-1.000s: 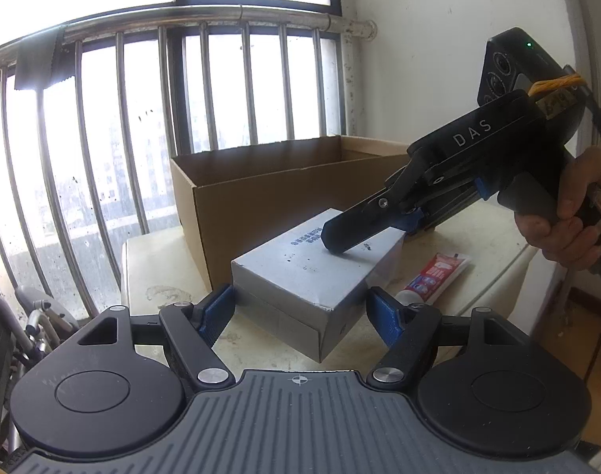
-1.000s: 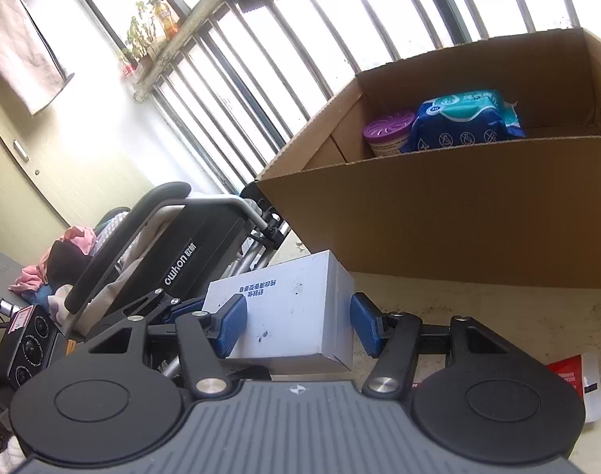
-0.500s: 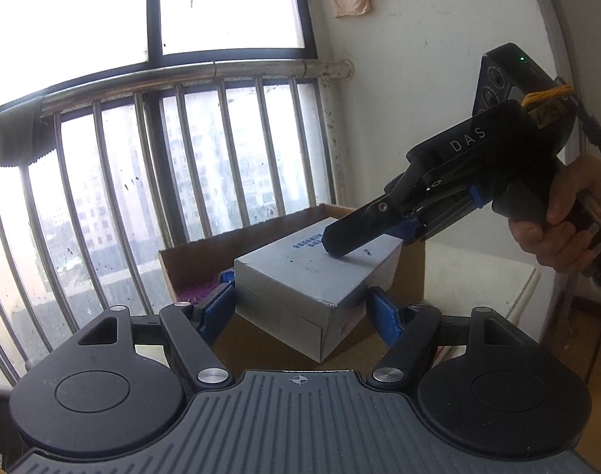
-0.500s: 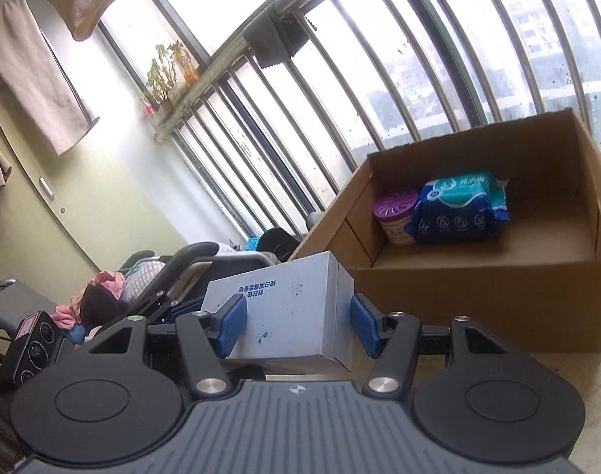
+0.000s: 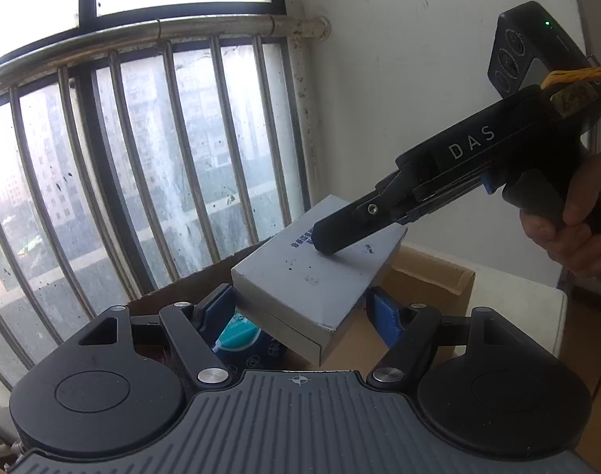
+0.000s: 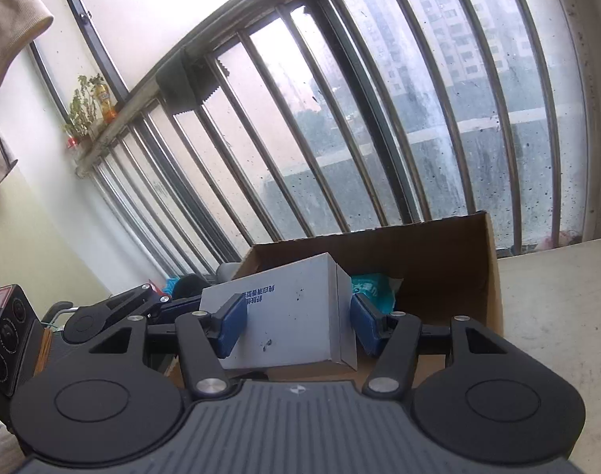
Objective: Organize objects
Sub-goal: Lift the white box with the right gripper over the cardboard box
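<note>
Both grippers are hanging onto the same grey box (image 5: 308,276), up in the air over the open cardboard box (image 6: 438,272). The left gripper (image 5: 302,308) is pinching its near end, and the right gripper (image 6: 296,324) is clamping it from the side. The box is hiding most of the carton's inside; only a bit of a teal-and-blue packet (image 5: 241,339) is peeking out underneath, text unreadable.

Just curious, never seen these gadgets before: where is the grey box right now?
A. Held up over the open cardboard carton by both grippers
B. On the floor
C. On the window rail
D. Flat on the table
A: the grey box sits between the left gripper pads and the right gripper pads, above the cardboard carton.
</note>
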Tool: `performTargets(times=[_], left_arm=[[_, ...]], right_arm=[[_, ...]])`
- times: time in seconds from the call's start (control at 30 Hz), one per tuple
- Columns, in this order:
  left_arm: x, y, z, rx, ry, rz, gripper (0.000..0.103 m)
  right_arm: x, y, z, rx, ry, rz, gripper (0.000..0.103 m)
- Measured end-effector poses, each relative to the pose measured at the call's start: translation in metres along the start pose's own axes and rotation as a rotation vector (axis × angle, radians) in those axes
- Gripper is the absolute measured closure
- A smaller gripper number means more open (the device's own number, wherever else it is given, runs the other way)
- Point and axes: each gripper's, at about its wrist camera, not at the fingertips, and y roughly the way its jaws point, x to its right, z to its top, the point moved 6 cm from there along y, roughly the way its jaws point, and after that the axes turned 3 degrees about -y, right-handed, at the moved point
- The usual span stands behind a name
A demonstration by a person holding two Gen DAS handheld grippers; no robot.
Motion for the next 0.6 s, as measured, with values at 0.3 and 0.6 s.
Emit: performTargets(times=[0.3,0.6], left_arm=[[-0.001,0.109,0.005,-0.244,0.150,-0.093,0.030],[-0.009,0.147,-0.005,-0.402,0.221,-0.144,0.030]], right_arm=[[0.063,0.048,0.007,-0.128,0.022,-0.193,0.041],[0.066,0.074,0.010,-0.242,-0.076,-0.292,0.041]])
